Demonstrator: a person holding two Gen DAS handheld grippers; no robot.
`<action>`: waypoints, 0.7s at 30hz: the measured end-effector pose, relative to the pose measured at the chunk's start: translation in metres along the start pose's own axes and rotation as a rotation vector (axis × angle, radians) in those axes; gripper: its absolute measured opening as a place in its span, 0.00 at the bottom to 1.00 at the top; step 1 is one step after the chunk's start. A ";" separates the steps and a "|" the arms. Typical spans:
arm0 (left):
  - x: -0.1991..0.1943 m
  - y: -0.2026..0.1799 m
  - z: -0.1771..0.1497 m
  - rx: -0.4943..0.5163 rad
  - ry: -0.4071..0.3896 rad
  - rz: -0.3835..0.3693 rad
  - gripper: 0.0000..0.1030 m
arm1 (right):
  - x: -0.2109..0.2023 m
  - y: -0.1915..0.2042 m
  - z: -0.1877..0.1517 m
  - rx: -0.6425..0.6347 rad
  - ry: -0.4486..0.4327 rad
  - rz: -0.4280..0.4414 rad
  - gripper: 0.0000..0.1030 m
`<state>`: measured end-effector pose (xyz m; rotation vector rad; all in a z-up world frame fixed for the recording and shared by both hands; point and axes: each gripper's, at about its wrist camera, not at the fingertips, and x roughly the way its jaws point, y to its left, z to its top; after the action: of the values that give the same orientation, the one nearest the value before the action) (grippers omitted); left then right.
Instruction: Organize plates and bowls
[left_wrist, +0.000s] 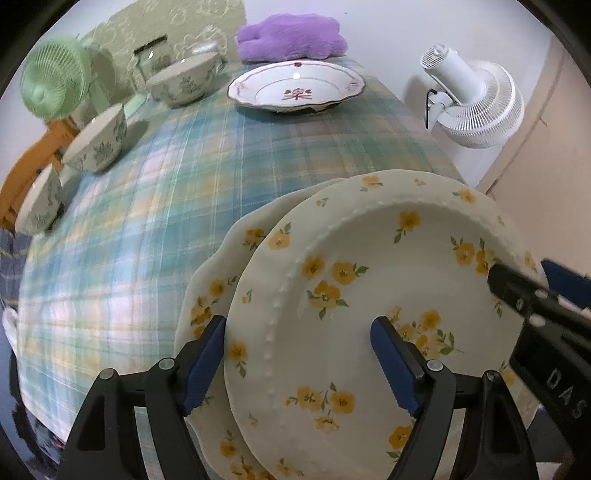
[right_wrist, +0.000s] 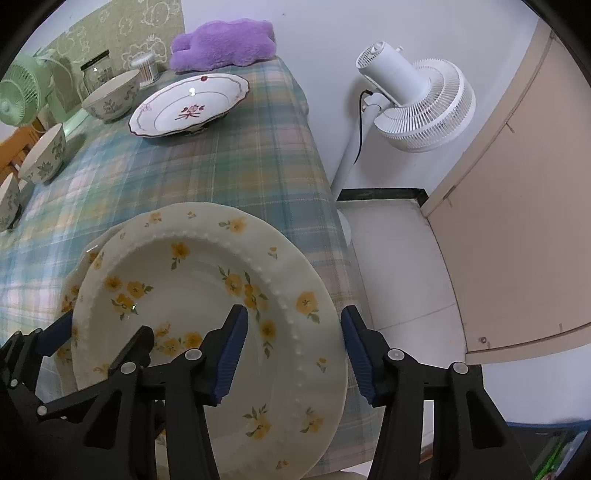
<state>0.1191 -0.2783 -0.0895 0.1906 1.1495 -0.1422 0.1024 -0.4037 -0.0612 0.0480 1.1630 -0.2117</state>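
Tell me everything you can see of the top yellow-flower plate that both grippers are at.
The top plate is cream, glossy, ceramic-looking, with scattered yellow flowers and a raised beaded ring around its well. It lies face up on a second flowered plate with a scalloped rim, at the near right corner of the plaid tablecloth. The left gripper and right gripper each straddle its rim, jaws open.

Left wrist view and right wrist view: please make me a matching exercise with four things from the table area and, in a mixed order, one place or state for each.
Things:
1. yellow-flower plate
2. red-pattern plate
3. purple plush toy
4. white fan

Places or states:
A. at the far end of the table, against the wall
B. on the floor beside the table
C. alone on the plaid cloth, far side
D. stacked on another plate, rim between both open claws

Pairs: 1-D, 2-C, 3-A, 4-B
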 end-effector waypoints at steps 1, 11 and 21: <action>0.000 -0.001 0.000 0.013 -0.003 0.009 0.79 | -0.002 0.000 0.000 -0.001 -0.006 0.003 0.52; -0.014 0.004 0.002 0.034 -0.046 -0.019 0.84 | 0.000 -0.001 0.000 -0.027 -0.007 -0.016 0.39; -0.016 0.019 -0.001 -0.006 -0.029 -0.056 0.85 | 0.007 0.012 0.001 -0.055 0.002 -0.027 0.38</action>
<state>0.1155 -0.2595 -0.0737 0.1509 1.1267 -0.1900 0.1086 -0.3927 -0.0677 -0.0159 1.1716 -0.2034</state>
